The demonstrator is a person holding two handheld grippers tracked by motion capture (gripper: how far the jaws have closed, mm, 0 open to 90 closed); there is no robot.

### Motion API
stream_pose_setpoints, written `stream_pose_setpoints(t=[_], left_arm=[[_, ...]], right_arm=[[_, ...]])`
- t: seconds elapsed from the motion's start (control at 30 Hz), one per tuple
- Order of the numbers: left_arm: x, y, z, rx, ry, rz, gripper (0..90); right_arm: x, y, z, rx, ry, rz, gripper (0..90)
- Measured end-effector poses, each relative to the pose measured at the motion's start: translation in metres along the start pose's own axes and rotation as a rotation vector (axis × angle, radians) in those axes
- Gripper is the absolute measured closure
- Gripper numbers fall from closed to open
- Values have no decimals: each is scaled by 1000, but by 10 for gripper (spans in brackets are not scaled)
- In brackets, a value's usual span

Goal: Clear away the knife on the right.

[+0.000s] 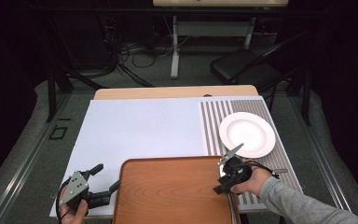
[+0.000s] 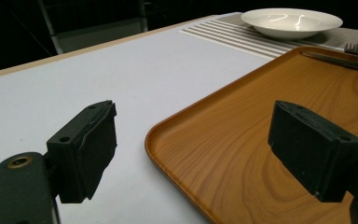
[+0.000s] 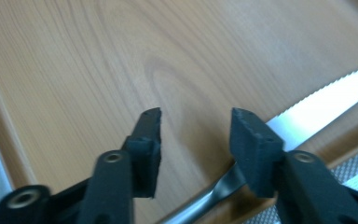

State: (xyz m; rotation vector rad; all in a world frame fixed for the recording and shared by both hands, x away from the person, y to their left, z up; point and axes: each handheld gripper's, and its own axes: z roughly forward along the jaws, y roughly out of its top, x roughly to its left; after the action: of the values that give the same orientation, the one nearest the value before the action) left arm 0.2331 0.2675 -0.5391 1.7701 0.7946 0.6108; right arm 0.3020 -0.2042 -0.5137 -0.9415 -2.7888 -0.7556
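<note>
The right gripper [image 3: 196, 126] is hanging over the wooden tray [image 1: 172, 191] with its jaws partly parted, and nothing is sitting between the pads. The knife [image 3: 307, 109] is lying along the tray's right edge, its serrated blade passing just beside one jaw. By my reading this is a release, so the hand is best lifting straight away without nudging the handle. The left gripper [image 2: 191, 149] is waiting wide open and empty at the tray's near-left corner. Beyond, a white plate [image 1: 247, 134] is resting on a striped placemat [image 1: 212, 126], atop a pale table [image 1: 135, 126]; the room behind is looking dark, with a chair [image 1: 244, 67] and cables.
</note>
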Motion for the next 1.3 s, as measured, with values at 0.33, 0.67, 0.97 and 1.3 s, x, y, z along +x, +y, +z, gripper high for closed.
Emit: stream_pose_setpoints(t=[0.33, 0.67, 0.97, 1.3], left_arm=[[0, 0, -1, 1, 2, -3, 157], [0, 0, -1, 1, 4, 0, 157], [-1, -1, -2, 5, 8, 1, 157], [-1, -1, -1, 6, 10, 3, 157]], right_arm=[[3, 4, -5, -44, -21, -72, 418], [0, 3, -14, -44, -53, -159, 238], [-11, -5, -31, -82, -77, -148, 151], [-36, -27, -52, -63, -149, -113, 150]])
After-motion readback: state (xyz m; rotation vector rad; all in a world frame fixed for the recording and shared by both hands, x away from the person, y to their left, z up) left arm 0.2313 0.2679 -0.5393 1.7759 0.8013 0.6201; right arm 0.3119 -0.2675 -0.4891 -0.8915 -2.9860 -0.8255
